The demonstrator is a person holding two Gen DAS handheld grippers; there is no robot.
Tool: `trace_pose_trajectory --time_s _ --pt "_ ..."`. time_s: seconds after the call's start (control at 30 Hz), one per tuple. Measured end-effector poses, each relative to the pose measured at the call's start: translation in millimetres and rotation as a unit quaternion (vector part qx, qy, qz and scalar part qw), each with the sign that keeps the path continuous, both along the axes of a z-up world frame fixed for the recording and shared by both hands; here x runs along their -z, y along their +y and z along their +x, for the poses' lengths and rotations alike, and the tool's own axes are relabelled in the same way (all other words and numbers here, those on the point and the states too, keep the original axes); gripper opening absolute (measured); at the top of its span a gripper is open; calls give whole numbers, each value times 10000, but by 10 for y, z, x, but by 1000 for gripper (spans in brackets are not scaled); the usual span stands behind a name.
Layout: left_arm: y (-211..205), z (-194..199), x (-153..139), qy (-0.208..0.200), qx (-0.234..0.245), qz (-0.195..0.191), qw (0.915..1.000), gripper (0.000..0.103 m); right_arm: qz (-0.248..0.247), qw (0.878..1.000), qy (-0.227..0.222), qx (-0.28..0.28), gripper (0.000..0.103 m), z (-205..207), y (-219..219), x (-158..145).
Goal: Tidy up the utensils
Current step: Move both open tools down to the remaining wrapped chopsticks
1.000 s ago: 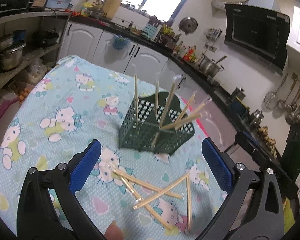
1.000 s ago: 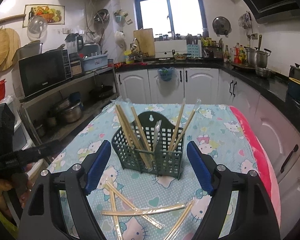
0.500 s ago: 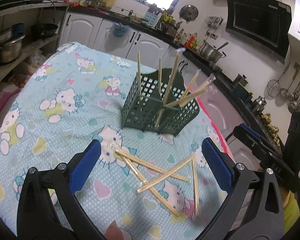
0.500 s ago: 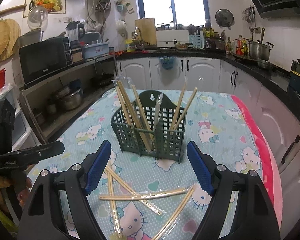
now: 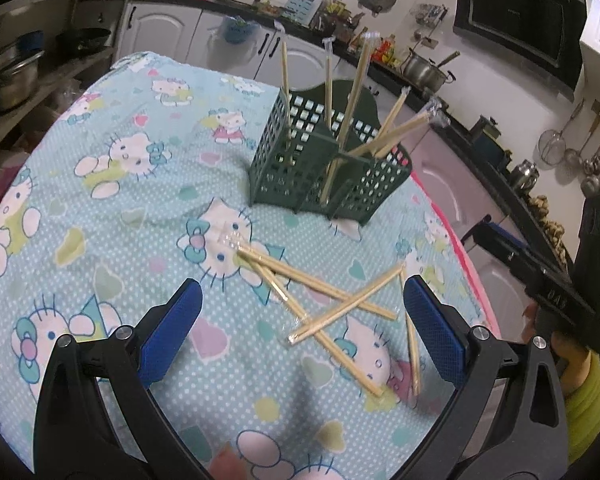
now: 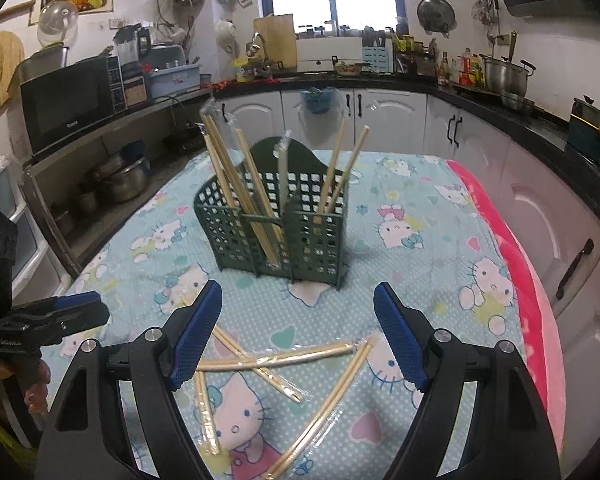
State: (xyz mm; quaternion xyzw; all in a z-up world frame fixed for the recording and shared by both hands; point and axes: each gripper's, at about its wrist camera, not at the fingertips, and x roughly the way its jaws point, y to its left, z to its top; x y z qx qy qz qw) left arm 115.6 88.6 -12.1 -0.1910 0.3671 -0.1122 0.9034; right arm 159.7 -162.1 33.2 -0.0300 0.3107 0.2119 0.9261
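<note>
A dark green slotted utensil basket (image 5: 324,176) (image 6: 276,232) stands mid-table with several wrapped chopstick pairs upright in it. Several more wrapped chopstick pairs (image 5: 332,308) (image 6: 276,360) lie crossed on the Hello Kitty tablecloth in front of it. My left gripper (image 5: 300,320) is open and empty, just above the loose chopsticks. My right gripper (image 6: 298,336) is open and empty, over the same pile from the other side. Each gripper shows at the edge of the other's view: the right one (image 5: 540,280) and the left one (image 6: 48,320).
The table's pink right edge (image 6: 512,264) drops off toward white cabinets (image 6: 540,200). Shelves with pots (image 6: 120,180) and a microwave (image 6: 68,100) stand at the left. The counter at the back holds kitchenware.
Both grippers have come lower and closer to the loose chopsticks. The basket and the chopsticks have not moved. Both stay open.
</note>
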Motion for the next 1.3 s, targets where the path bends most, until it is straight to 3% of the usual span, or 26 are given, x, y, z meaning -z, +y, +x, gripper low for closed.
trace_pose_trajectory --time_s 0.43,0.8,1.1,1.3 --pt "-94 -10 275 332 397 40 9987 91 -94 9993 230 287 76 59 -196 199" --pt "-223 46 481 631 701 -45 9955 60 -126 9982 393 432 76 127 -278 331" --pt "-305 146 632 797 827 22 9934 56 -250 9972 499 504 76 186 -302 460" --pt "-364 249 687 745 884 260 9930 54 -319 9955 658 597 76 256 -337 580"
